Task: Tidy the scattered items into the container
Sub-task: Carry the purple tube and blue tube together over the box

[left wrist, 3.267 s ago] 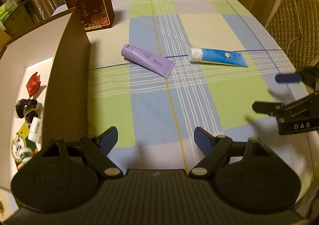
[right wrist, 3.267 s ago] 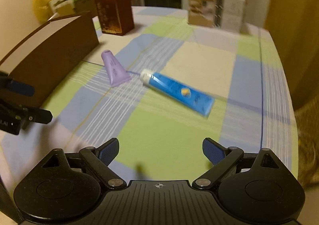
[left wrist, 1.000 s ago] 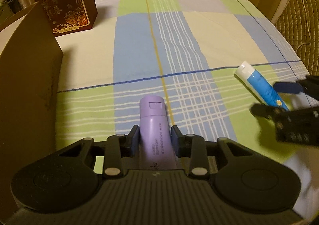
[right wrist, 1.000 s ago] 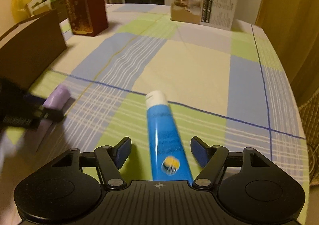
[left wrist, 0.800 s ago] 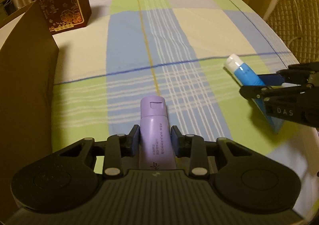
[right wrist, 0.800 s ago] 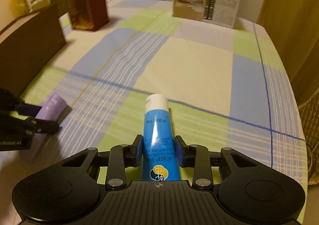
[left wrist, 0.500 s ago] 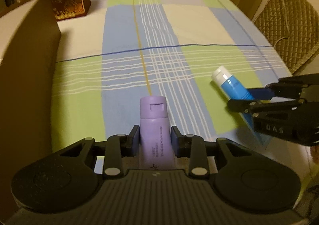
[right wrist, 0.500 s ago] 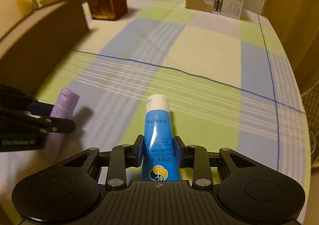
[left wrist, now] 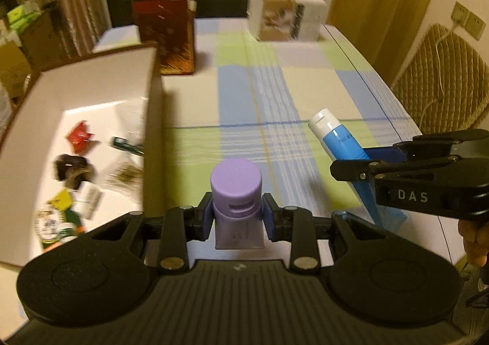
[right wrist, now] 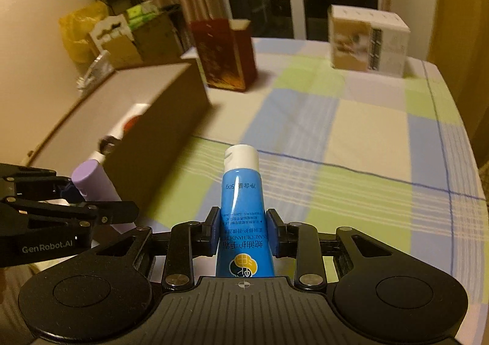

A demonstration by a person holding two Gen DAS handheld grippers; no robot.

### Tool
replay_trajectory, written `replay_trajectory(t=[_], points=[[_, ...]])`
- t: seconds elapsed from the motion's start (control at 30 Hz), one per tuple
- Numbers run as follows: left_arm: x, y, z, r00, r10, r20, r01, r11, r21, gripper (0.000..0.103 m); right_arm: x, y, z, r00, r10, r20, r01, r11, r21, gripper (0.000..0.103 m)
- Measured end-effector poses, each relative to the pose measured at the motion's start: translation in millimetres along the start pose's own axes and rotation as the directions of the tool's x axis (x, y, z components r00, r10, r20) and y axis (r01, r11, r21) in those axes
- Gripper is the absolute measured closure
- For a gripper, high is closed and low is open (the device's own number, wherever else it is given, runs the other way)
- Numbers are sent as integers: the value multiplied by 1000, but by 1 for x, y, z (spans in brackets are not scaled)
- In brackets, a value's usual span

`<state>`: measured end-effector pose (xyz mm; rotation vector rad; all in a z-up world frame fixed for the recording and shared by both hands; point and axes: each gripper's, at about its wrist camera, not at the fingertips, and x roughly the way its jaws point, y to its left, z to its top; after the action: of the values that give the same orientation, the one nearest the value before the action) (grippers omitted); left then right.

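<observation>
My left gripper (left wrist: 237, 218) is shut on a purple tube (left wrist: 237, 192), cap pointing forward, lifted above the checked tablecloth (left wrist: 275, 94). The brown cardboard box (left wrist: 152, 118) with a white inside stands just to its left and holds several small items (left wrist: 73, 137). My right gripper (right wrist: 244, 230) is shut on a blue tube with a white cap (right wrist: 243, 192), also raised off the table. In the left wrist view the right gripper (left wrist: 360, 161) and blue tube (left wrist: 339, 138) hang at the right. In the right wrist view the left gripper (right wrist: 101, 207) and purple tube (right wrist: 91, 181) are at the left, near the box wall (right wrist: 159, 143).
A dark red carton (left wrist: 166, 39) stands behind the box. A white printed carton (left wrist: 285, 19) sits at the far end of the table. A wicker chair (left wrist: 443, 79) is off the right edge. Bags and cartons (right wrist: 116, 33) crowd the floor at the left.
Both grippers went from open to shut on their tubes, left on purple, right on blue. Both tubes have been lifted off the cloth and both views have tilted up, bringing the box interior into sight.
</observation>
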<state>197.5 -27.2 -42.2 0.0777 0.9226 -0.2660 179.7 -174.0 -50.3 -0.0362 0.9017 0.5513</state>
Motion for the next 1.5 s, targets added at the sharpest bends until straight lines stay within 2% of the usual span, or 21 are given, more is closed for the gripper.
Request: replay_trajectory(t=[0.23, 0.33, 0.43, 0.87, 1.27, 1.5], points=[[-36, 34, -2, 997, 58, 50, -57, 998, -39, 75, -1, 41, 19, 998, 70, 4, -70, 998, 4, 70], [-46, 52, -4, 999, 7, 53, -2, 995, -102, 75, 1, 57, 25, 995, 95, 2, -95, 995, -3, 70], [-55, 58, -7, 998, -19, 64, 26, 992, -123, 75, 2, 71, 29, 993, 117, 2, -117, 993, -11, 70], [-94, 73, -2, 985, -24, 172, 46, 991, -128, 75, -1, 88, 41, 989, 146, 22, -146, 989, 2, 70], [-94, 135, 11, 979, 106, 175, -77, 983, -164, 75, 27, 118, 71, 968, 251, 27, -252, 967, 37, 70], [-65, 169, 23, 984, 141, 112, -124, 982, -142, 75, 65, 143, 89, 953, 304, -2, -303, 950, 70, 70]])
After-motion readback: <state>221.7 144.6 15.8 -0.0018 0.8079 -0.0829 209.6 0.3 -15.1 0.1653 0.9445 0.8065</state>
